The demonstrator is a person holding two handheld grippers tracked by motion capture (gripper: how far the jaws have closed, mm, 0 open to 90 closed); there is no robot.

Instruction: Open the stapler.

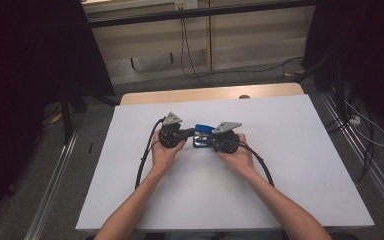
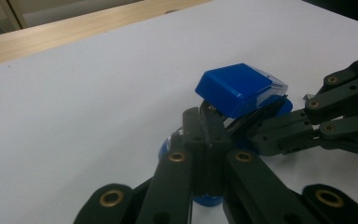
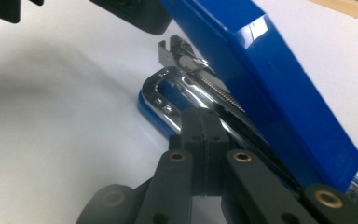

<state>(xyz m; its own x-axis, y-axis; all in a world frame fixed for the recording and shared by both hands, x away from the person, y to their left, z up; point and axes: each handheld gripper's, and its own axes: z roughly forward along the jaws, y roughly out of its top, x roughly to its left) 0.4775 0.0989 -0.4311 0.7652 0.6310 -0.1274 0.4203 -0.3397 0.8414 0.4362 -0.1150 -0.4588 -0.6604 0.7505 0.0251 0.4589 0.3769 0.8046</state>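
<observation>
A blue stapler (image 1: 203, 135) is being worked on near the middle of the white bench (image 1: 300, 165), between the two tools. Its blue top cover (image 2: 237, 88) is seen swung up and tilted, so the chrome staple channel (image 3: 186, 100) and its spring lie exposed; the opening step is judged done. No staples can be made out in the channel, so loading or closing is judged to be what is left, though the goal cannot be settled from the pictures.

The left tool (image 1: 189, 133) is held at the stapler's left end, its jaws pressed together; in the left gripper view their tips lie against the dark metal under the raised cover, but whether anything is pinched cannot be told. The right tool (image 1: 211, 140) is held at the other end, jaws likewise fully together, with the tips resting against the chrome rail in the right gripper view; a grip on it is not confirmed. The base of the stapler rests on the bench.

Open bench surface is left on every side of the stapler, with the far wooden edge (image 1: 210, 94) and the near edge well apart from it. The tools themselves are crowded: they nearly meet over the stapler, and a black cable (image 1: 145, 160) trails from each toward the person, so room for sideways moves is wider than room between them.
</observation>
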